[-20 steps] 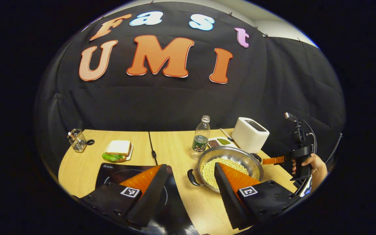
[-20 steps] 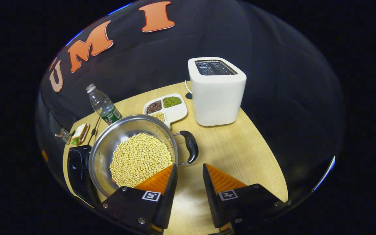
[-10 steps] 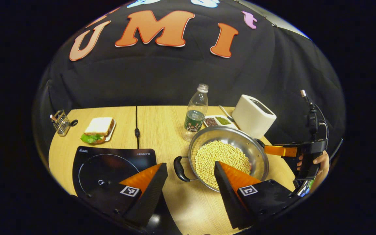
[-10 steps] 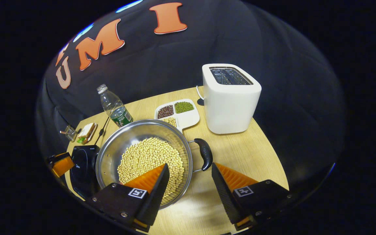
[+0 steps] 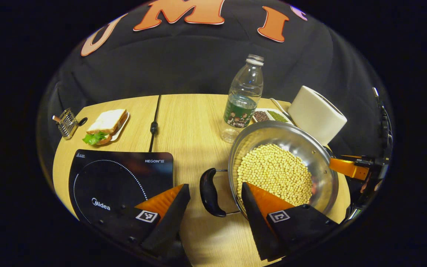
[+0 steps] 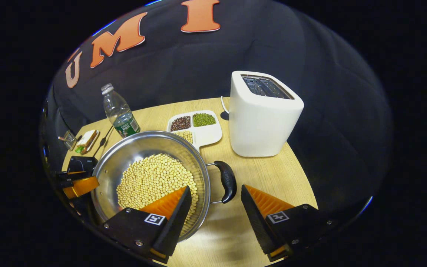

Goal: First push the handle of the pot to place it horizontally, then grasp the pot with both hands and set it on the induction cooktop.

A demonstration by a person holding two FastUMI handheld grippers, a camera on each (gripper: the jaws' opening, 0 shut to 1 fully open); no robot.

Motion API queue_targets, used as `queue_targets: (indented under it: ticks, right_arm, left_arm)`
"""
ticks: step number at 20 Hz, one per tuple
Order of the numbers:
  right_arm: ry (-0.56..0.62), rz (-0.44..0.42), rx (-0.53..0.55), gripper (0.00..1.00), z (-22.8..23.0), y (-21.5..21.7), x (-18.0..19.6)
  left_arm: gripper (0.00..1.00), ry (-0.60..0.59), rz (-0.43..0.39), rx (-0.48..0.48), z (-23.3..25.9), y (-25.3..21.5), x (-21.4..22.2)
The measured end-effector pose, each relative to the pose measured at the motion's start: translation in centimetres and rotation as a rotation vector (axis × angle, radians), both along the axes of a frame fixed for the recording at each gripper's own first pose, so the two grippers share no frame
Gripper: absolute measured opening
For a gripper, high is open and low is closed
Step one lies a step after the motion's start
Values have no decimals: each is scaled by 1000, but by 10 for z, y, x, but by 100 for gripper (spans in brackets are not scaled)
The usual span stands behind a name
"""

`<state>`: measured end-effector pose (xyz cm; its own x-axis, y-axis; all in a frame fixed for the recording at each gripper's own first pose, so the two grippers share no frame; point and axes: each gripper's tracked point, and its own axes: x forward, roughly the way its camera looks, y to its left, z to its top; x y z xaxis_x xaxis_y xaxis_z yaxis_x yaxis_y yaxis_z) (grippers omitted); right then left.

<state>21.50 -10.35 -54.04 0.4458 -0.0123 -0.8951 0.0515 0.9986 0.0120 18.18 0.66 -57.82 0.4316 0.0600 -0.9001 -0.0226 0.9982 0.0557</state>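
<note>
Two grippers, left gripper and right gripper, bracketed the pot's handles, jaws wide, holding nothing, ready for lifting.

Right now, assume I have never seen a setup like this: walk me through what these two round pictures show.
A person holds a two-finger tool in each hand; a camera rides on each. In the left gripper view, the left tongs stand open around one black pot handle, not gripping it. In the right gripper view, the right tongs stand open around the other handle. The steel pot of pale beans sits on a wooden table, beside the black induction cooktop. Also there: a water bottle, a white toaster, a divided dish of beans and a sandwich. Nothing is held yet.
</note>
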Motion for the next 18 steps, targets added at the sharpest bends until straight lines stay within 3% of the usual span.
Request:
queue_targets:
  ticks: [4, 6, 9, 15, 18]
  right_arm:
    - [16, -9, -10, 84, -15, 0, 8]
    - [31, -16, -8, 82, -22, 1, 10]
    - [58, -25, -27, 76, -37, 3, 10]
    - [82, -9, -21, 71, -46, 4, 9]
    - [93, -11, 0, 71, -49, 6, 9]
  left_arm:
    - [90, -2, -24, 48, -13, 0, 3]
    - [84, -9, -18, 65, -16, 1, 5]
    - [85, -15, -16, 103, -20, 1, 10]
    - [77, 0, -2, 50, -50, -4, 15]
    - [79, -5, 1, 59, -51, -3, 16]
